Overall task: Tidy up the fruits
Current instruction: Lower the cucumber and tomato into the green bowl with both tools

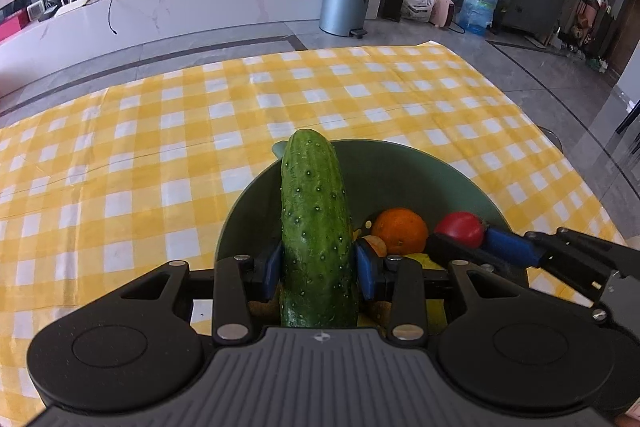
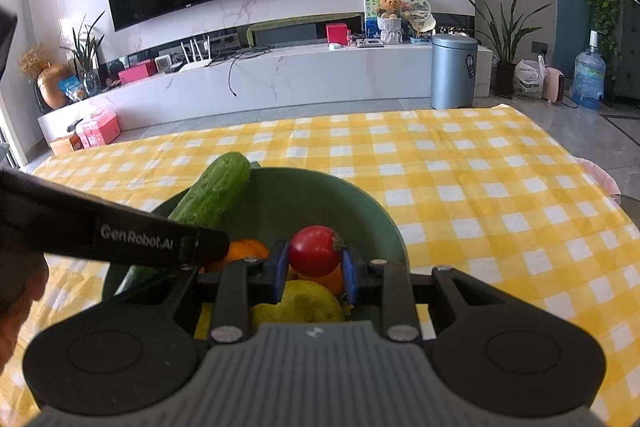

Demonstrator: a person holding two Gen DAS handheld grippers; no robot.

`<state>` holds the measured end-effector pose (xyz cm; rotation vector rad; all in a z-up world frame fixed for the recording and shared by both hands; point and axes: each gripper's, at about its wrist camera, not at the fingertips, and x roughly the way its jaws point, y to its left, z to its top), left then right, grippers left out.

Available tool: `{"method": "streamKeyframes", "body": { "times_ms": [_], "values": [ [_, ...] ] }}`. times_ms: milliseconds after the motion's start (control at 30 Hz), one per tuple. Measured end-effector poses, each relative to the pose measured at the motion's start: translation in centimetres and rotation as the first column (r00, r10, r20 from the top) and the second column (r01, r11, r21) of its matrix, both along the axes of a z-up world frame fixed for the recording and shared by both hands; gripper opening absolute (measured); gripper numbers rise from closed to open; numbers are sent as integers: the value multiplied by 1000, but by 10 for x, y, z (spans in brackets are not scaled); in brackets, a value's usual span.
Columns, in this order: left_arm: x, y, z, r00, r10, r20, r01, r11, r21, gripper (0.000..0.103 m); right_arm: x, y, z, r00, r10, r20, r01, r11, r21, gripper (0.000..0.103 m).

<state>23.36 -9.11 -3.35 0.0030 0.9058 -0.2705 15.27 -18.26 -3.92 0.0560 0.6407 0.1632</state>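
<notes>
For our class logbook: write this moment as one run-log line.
left tongs: grip cucumber | right tongs: grip tomato | both over green bowl

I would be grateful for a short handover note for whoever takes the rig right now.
Left hand-held gripper: shut on the cucumber, held over the green bowl.
Right hand-held gripper: shut on the tomato, also over the bowl.
In the bowl: an orange and a yellow fruit.
Done: both items picked up and brought to the bowl.
Left: probably lower and release both into the bowl.
</notes>
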Motion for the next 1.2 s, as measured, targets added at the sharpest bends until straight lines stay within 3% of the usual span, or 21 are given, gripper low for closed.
{"method": "streamKeyframes", "body": {
  "times_ms": [300,567,833,1200],
  "values": [
    [-4,8,-1,1000,19,-4,-19,999,-29,46,1,0,-2,1000,-12,-7,12,1000,-3,24],
    [-14,0,5,999,0,46,-2,998,57,60,1,0,-1,1000,-16,-7,16,1000,-1,24],
    [-25,13,15,998,33,60,-30,998,-53,68,0,-2,-1,1000,-5,-11,5,1000,8,24],
    [-52,25,37,993,66,93,-56,993,-101,71,4,2,-7,998,12,-64,-13,1000,-15,26]
  ]
}}
